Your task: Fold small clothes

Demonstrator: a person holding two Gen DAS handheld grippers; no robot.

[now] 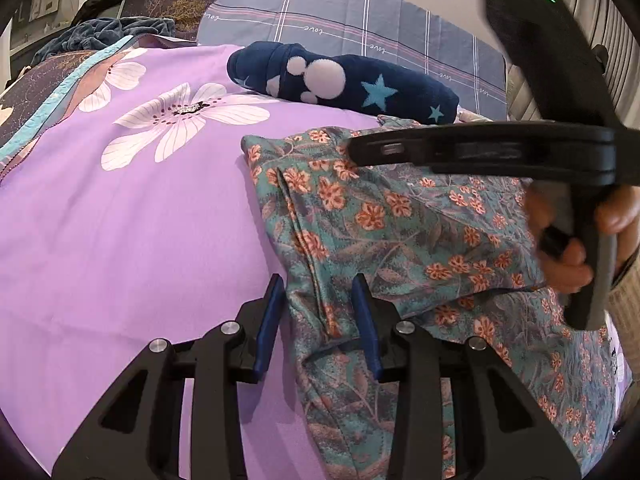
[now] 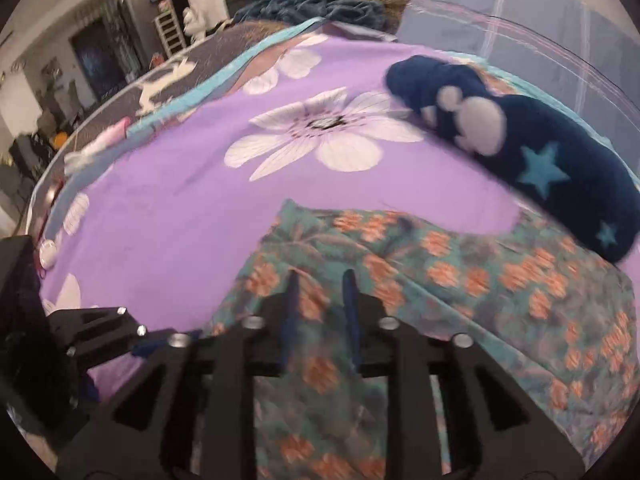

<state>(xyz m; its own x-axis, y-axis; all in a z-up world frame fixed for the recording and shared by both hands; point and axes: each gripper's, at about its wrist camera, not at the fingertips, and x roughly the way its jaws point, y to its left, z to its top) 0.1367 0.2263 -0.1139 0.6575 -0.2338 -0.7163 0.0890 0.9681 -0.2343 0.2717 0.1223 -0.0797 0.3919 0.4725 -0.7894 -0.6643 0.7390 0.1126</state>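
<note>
Teal floral garment (image 1: 400,224) between parted left tongs (image 1: 320,292), purple bedsheet (image 1: 140,220) beneath

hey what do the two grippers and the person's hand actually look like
Both the left gripper and right gripper have matte black angular linkages with cut-outs, silver round pins and slim blue fingers. The right hand is bare-skinned, with a cream knitted sleeve.

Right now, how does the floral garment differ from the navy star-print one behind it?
The floral garment is thin teal fabric with orange flowers, spread fairly flat with folds; the navy star-print garment looks fleecy and lies bundled into a roll. The floral one sits under both grippers, the left gripper open astride its edge; the navy one lies farther back, untouched. Both rest on the purple flowered bedsheet.
</note>
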